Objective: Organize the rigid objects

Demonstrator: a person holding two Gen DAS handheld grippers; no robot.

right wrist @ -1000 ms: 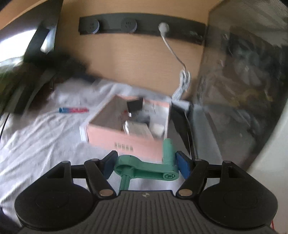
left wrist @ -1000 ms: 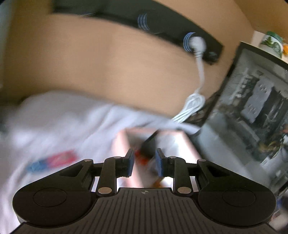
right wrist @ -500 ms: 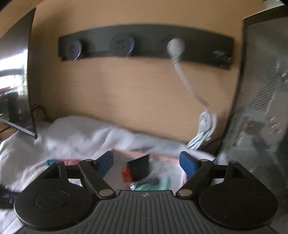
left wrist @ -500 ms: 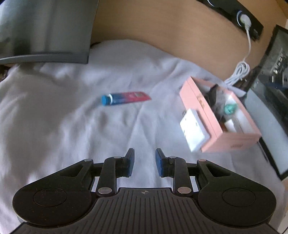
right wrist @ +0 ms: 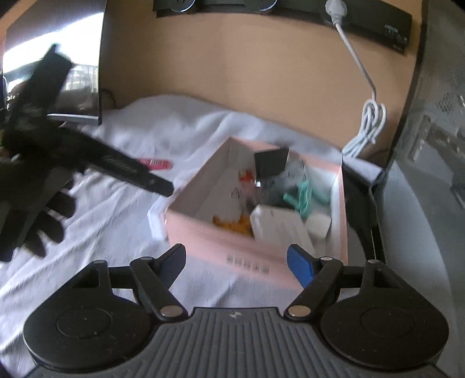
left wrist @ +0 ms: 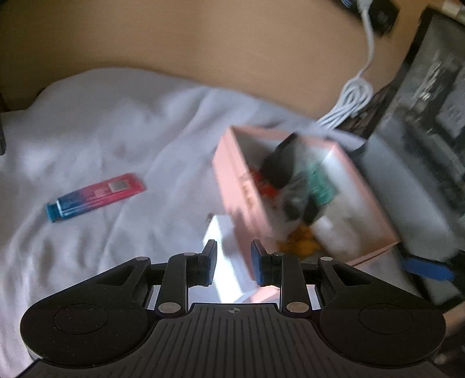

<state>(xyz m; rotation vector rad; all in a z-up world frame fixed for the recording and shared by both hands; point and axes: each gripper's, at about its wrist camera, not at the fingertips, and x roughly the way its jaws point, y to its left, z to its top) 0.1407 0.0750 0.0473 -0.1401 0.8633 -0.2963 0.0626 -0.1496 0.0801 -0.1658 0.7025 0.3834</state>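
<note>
A pink box (right wrist: pixel 255 261) sits on a white cloth (right wrist: pixel 116 221) and holds a green crank part (right wrist: pixel 305 197), a black block (right wrist: pixel 271 161), a white box and orange bits. It also shows in the left wrist view (left wrist: pixel 241 186), blurred. A blue-to-pink tube (left wrist: pixel 96 196) lies on the cloth left of the box. My left gripper (left wrist: pixel 234 266) hovers near the box's near-left corner, jaws narrowly apart and empty. My right gripper (right wrist: pixel 237 261) is open and empty, just in front of the box.
A white flat lid (left wrist: pixel 226 261) lies against the box's left side. A wooden back wall carries a black socket strip (right wrist: pixel 290 11) with a white coiled cable (right wrist: pixel 369 122). A dark PC case (right wrist: pixel 436 116) stands right, a monitor (right wrist: pixel 52 58) left.
The right gripper has let go of the green crank part, which now lies in the box, and has pulled back. The left gripper has swung toward the box.
</note>
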